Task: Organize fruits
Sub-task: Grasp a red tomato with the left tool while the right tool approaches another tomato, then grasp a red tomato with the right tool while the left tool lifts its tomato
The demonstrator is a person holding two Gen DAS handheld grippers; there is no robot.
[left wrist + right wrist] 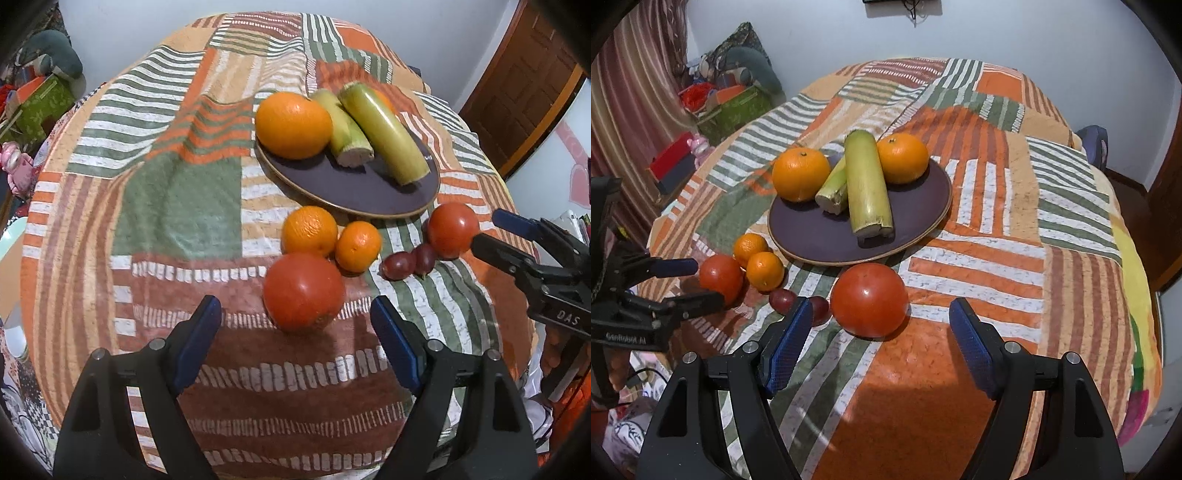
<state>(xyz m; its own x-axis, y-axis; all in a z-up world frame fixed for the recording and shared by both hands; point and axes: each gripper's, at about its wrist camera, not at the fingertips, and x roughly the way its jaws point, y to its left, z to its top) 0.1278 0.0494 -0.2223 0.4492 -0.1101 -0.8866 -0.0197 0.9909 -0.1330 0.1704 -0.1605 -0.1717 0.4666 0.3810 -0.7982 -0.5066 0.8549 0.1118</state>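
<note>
A dark purple plate (369, 192) (820, 236) holds two large oranges (800, 174) (903, 158) and two green cane pieces (867, 184). On the cloth lie two small oranges (309, 230) (357, 245), two red grapes (398, 265) (424, 256) and two tomatoes. My left gripper (295, 314) is open, with one tomato (303, 291) just ahead between its fingertips. My right gripper (881, 314) is open around the other tomato (868, 300). Each gripper shows in the other's view, the right one (487, 232) and the left one (698, 280).
The round table wears a striped patchwork cloth (997, 221) with folds. A green box (735, 110) and clutter stand at the far left by a curtain. A wooden door (524, 92) is at the right.
</note>
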